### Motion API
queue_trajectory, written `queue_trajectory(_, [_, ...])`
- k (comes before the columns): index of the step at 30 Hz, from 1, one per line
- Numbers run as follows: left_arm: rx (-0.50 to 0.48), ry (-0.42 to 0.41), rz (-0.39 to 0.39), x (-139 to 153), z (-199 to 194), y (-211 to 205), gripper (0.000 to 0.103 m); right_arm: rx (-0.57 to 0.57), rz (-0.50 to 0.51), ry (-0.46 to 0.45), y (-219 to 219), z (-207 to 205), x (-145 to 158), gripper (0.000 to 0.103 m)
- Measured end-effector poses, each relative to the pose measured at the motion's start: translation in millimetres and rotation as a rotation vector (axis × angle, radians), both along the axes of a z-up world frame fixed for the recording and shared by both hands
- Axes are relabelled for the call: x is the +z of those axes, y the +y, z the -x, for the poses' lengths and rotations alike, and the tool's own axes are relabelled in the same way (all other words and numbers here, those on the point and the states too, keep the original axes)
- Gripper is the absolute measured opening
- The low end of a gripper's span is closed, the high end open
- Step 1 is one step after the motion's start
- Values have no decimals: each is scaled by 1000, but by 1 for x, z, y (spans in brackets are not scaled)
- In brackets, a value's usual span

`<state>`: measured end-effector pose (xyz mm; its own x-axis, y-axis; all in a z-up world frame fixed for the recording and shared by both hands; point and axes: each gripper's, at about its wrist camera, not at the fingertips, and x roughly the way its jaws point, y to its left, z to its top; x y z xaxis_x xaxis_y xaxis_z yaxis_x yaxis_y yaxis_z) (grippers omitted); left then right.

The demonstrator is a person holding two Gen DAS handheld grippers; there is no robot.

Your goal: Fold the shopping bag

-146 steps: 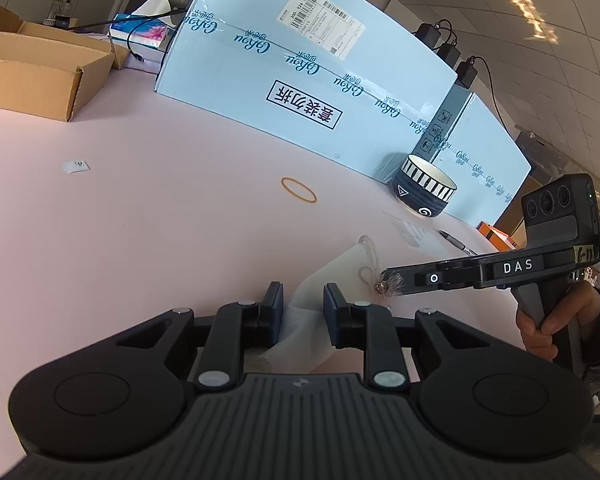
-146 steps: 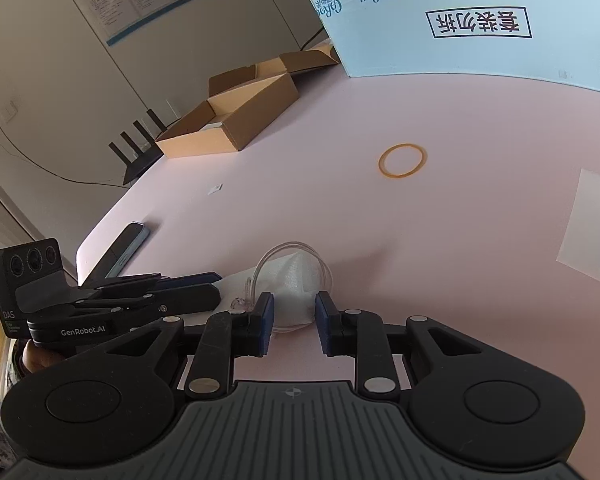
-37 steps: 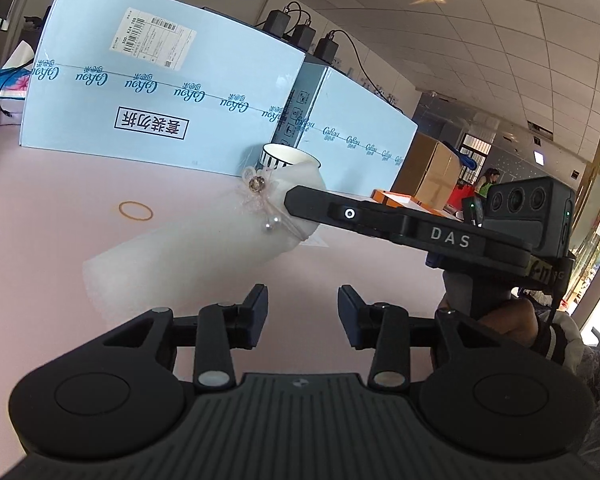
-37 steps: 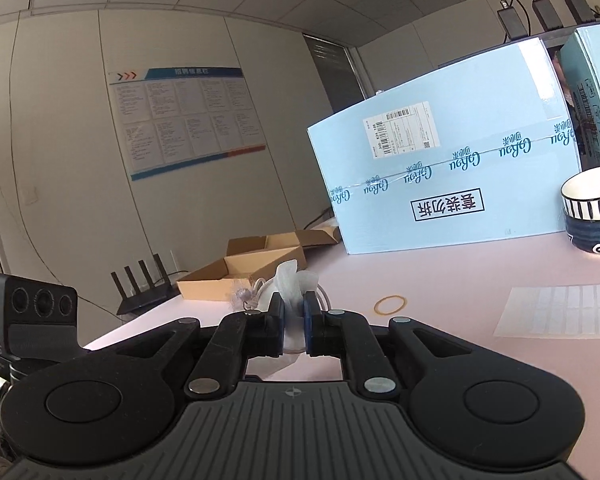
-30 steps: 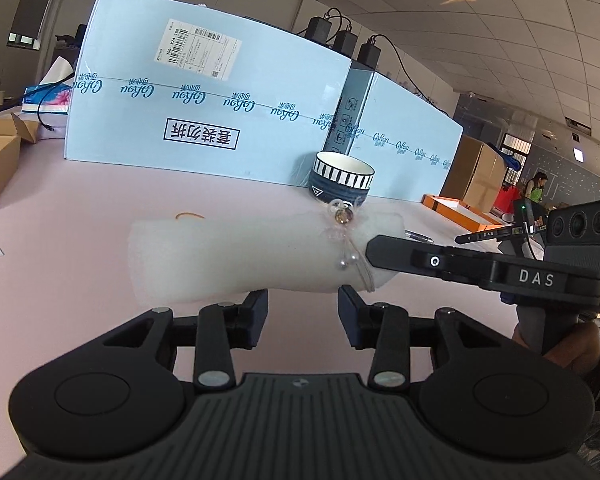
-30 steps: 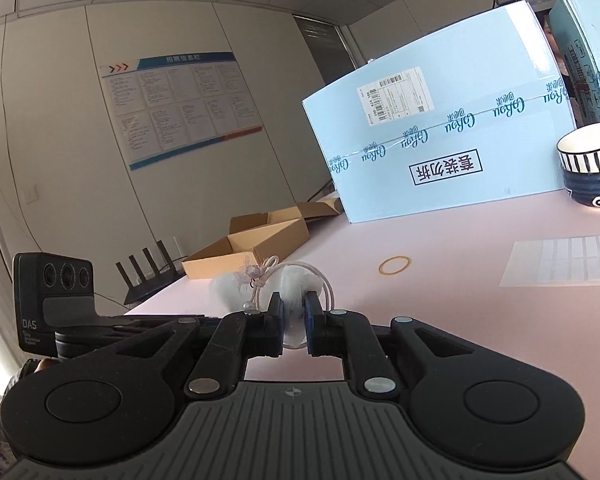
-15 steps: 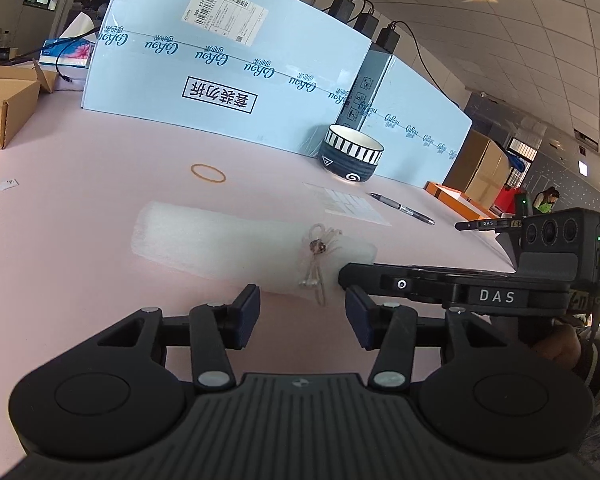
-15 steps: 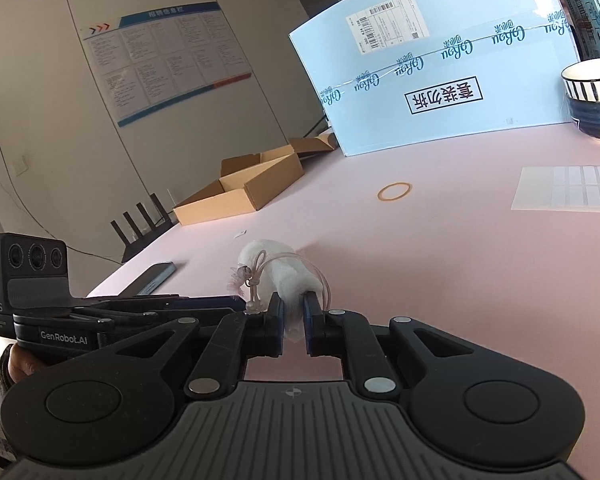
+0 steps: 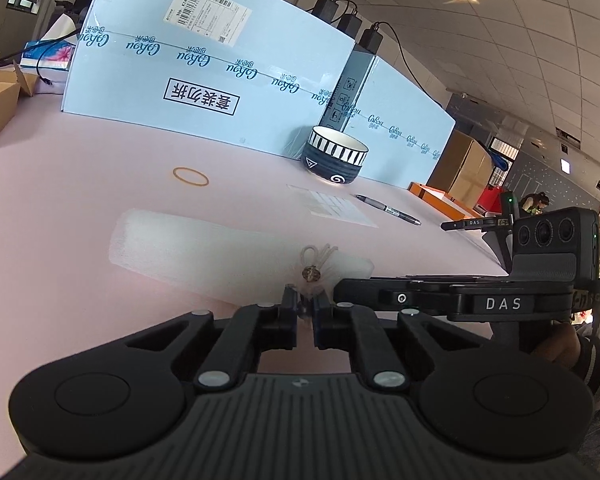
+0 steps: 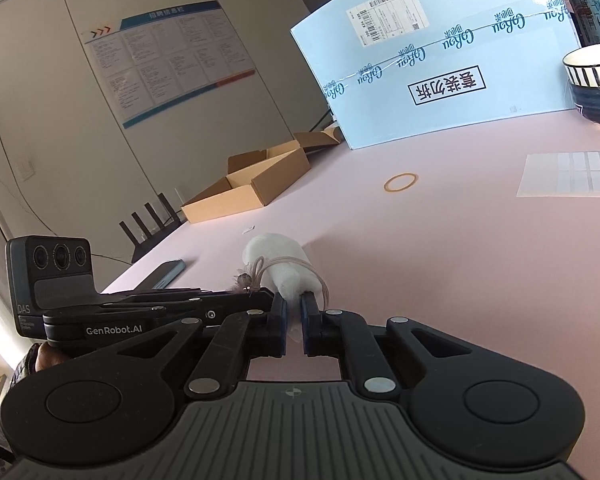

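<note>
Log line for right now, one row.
bag: flat on table | left gripper: just closed on bag's decorated edge | right gripper: shut on bag

Shopping bag (image 9: pixel 204 246) – thin white gauzy cloth, matt, slightly fuzzy, w/ a cream cord loop and small shiny bead at its near end. Tabletop (image 9: pixel 80 184) under the bag: smooth matt pale pink. Beyond the bag, rubber band (image 9: pixel 190 176), dull tan. Right of the band, bowl (image 9: pixel 335 160) – glazed ceramic, glossy, dark w/ white stripes. Behind the bowl, light-blue box (image 9: pixel 204 92): smooth printed cardboard w/ clear glossy tape and a paper label. Left gripper (image 9: pixel 305 312) and right gripper (image 10: pixel 293 312): matt black plastic, ribbed housing, silvery metal pins; pads blue, rubbery-looking.
</note>
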<state>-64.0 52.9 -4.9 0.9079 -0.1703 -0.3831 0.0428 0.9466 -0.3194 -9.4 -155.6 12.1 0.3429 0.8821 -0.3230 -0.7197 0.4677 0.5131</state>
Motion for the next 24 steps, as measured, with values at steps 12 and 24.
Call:
queue_trajectory(12, [88, -38, -257, 10, 5, -20, 6, 48, -90, 212, -5, -7, -9, 6])
queue_trajectory(24, [154, -21, -265, 10, 4, -8, 7, -18, 49, 52, -14, 7, 1, 51])
